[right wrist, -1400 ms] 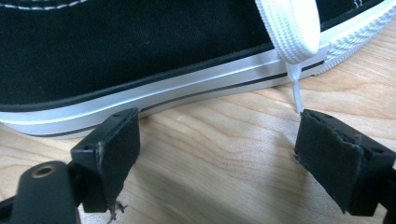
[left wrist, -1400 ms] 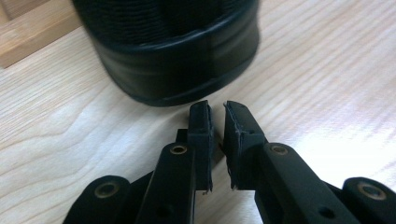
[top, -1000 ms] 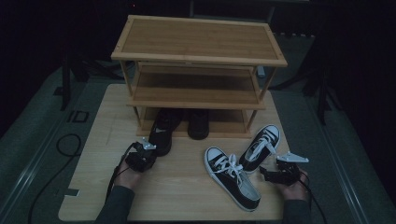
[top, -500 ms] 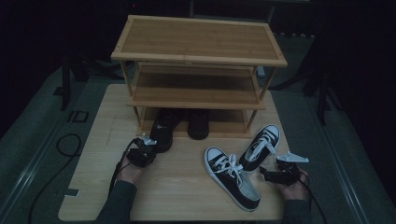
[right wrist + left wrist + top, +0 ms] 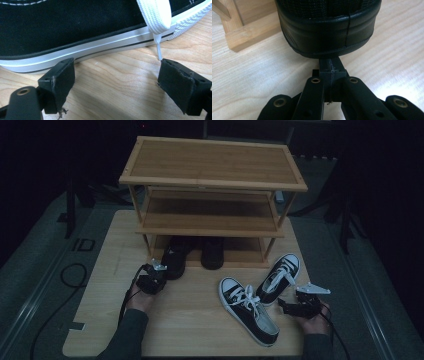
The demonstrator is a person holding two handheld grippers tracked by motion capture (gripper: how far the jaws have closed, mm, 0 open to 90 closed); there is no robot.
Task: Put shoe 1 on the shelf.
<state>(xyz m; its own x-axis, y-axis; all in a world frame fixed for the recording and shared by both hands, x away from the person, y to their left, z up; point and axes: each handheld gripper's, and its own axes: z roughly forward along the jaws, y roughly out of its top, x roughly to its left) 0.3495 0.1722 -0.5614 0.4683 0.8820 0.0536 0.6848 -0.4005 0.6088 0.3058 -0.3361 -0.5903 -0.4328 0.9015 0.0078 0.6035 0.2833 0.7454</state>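
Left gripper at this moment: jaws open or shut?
Shut. In the left gripper view the left gripper has its jaws pressed together with nothing between them, tips at the heel of the black shoe.

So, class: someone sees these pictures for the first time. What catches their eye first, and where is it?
First the three-tier wooden rack at the back of the table, with dark shoes tucked under its lowest shelf. Next the two black-and-white sneakers lying loose at the front right. The left gripper, jaws together, sits at a dark shoe's heel; the right gripper waits open by the sneakers.
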